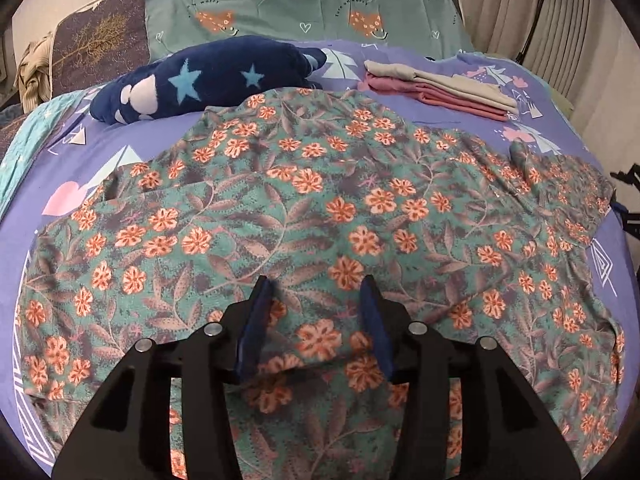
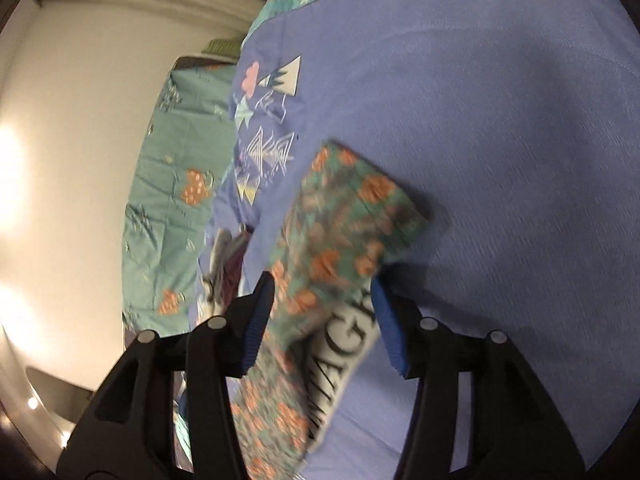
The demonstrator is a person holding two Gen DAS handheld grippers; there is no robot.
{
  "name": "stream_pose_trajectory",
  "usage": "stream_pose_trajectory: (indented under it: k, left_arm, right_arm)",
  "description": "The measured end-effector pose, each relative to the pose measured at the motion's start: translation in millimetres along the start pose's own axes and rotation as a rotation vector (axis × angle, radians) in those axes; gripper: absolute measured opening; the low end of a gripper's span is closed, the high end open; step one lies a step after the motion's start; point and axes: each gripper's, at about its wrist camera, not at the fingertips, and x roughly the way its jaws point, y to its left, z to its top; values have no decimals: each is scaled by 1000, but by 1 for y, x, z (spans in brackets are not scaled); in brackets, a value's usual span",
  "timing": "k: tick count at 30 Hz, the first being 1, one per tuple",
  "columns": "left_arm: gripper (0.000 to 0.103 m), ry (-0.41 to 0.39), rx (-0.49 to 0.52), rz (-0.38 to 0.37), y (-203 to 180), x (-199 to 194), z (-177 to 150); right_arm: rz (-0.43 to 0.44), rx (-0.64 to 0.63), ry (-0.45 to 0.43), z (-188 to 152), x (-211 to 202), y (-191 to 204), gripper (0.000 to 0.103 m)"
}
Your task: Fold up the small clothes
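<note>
A teal garment with orange flowers (image 1: 340, 216) lies spread flat over the purple bedspread (image 1: 36, 216). My left gripper (image 1: 318, 292) is open, its blue pads just above the garment's near middle, holding nothing. In the right wrist view, blurred and tilted, a corner of the same floral garment (image 2: 344, 216) with a white lettered waistband (image 2: 344, 356) lies between the blue pads of my right gripper (image 2: 322, 288). Its jaws stand wide apart, beside the cloth and not closed on it.
A folded stack of beige and pink clothes (image 1: 440, 88) lies at the back right of the bed. A navy star-patterned plush (image 1: 200, 80) lies at the back left. Teal pillows (image 1: 304, 0) stand behind. A curtain and a lamp stand (image 1: 536, 20) are at the right.
</note>
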Motion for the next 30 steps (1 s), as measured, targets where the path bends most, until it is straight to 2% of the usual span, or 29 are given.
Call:
stream_pose_trajectory:
  k: [2, 4, 7, 10, 12, 15, 17, 18, 19, 21, 22, 24, 27, 30]
  left_arm:
    - [48, -9, 4, 3, -1, -2, -1]
    - [48, -10, -2, -4, 1, -1, -1]
    - [47, -13, -2, -5, 1, -2, -1]
    - [45, -18, -3, -5, 1, -2, -2]
    - [44, -18, -11, -11, 3, -2, -2]
    - [44, -20, -14, -14, 3, -2, -3]
    - [44, -22, -17, -18, 3, -2, -3]
    - [44, -23, -21, -23, 4, -2, -3]
    - [44, -25, -26, -28, 5, -2, -3]
    - [44, -33, -46, -47, 9, -5, -3]
    - [43, -40, -66, -66, 13, -8, -3]
    - [43, -47, -103, -117, 20, -15, -4]
    - [43, -68, -172, -234, 36, -29, -4]
    - [44, -91, -223, -335, 48, -40, 0]
  right_arm:
    - [-8, 18, -3, 5, 1, 4, 52]
    - [-52, 17, 1, 5, 7, 7, 50]
    - [-85, -22, -21, 5, 13, 15, 5]
    - [-80, -116, -50, -4, 14, 41, 4]
    - [-21, -219, -46, -24, 13, 74, 4]
    - [123, -432, 47, -84, 21, 145, 4]
    - [265, -603, 170, -153, 30, 198, 4]
    - [300, -646, 205, -173, 32, 209, 4]
    - [358, -725, 270, -213, 36, 227, 4]
    - [407, -841, 357, -272, 43, 244, 4]
    - [409, -913, 411, -307, 51, 249, 4]
    - [371, -1012, 493, -355, 68, 247, 4]
    - [291, -1076, 535, -386, 86, 235, 4]
    - [257, -1137, 570, -405, 92, 221, 4]
